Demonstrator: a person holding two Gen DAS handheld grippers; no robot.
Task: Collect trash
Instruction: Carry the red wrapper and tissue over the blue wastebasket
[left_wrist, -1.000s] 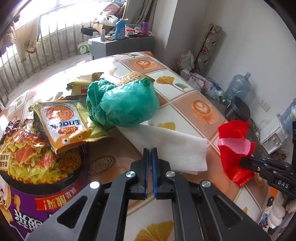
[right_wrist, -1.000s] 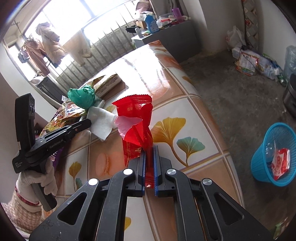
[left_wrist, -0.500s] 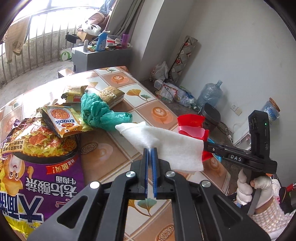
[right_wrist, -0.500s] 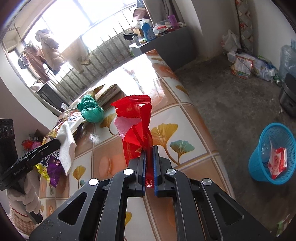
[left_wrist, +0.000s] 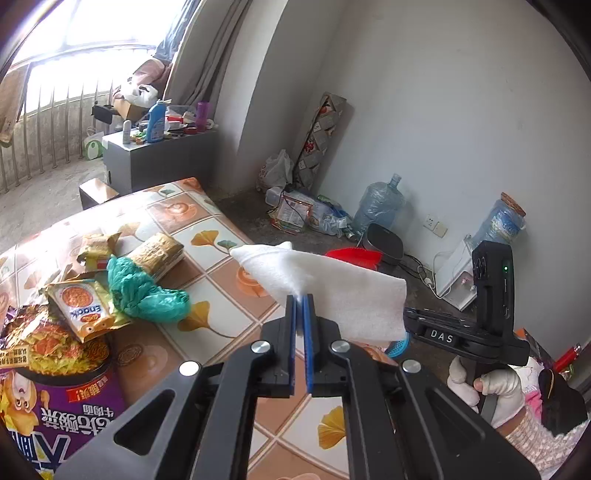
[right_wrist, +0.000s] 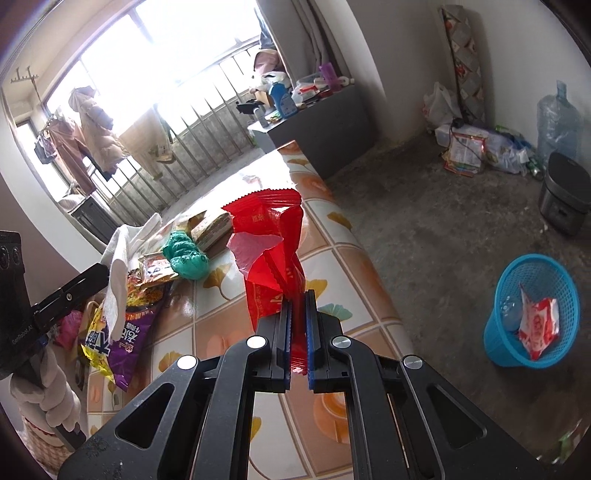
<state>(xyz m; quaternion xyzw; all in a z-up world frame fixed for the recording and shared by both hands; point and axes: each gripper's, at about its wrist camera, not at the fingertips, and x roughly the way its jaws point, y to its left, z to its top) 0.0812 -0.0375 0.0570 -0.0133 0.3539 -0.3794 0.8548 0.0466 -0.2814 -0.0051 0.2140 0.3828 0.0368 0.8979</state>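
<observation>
two hand-held grippers are clamped on trash above the desk (right_wrist: 354, 258): the left hand-held gripper (left_wrist: 300, 306) pinches a white tissue (left_wrist: 332, 291), the right hand-held gripper (right_wrist: 298, 306) a red wrapper (right_wrist: 273, 254). readable writing is "enaak" on an orange snack packet (left_wrist: 83, 310) and "das" on the right tool's body. the desk has a ginkgo-leaf tile cover, with a blue basket (right_wrist: 532, 314) on the concrete floor (right_wrist: 443, 229).
</observation>
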